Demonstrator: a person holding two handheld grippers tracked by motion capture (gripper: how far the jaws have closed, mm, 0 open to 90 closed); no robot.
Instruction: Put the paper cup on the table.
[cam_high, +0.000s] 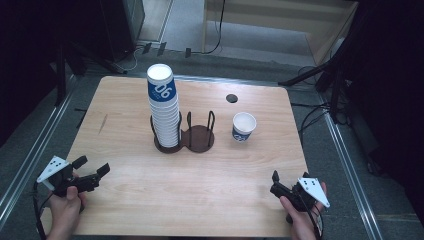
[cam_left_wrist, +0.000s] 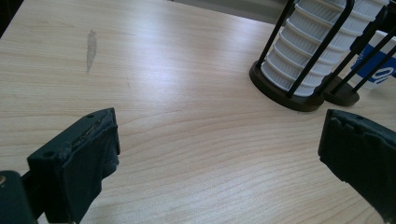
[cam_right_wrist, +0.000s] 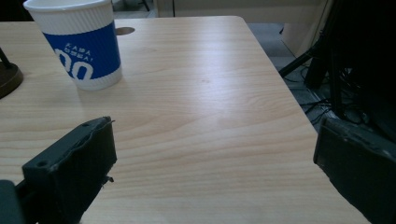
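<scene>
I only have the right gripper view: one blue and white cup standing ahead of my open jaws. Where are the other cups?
Observer: A tall stack of cups stands in the left ring of a dark two-ring holder, seen from above.
Operator: Is the other ring free?
Observer: Yes, the right ring holds nothing; the single cup stands on the table just right of it.
Operator: What is the left gripper doing?
Observer: The left gripper sits near the table's front left corner, jaws open, holding nothing.
</scene>
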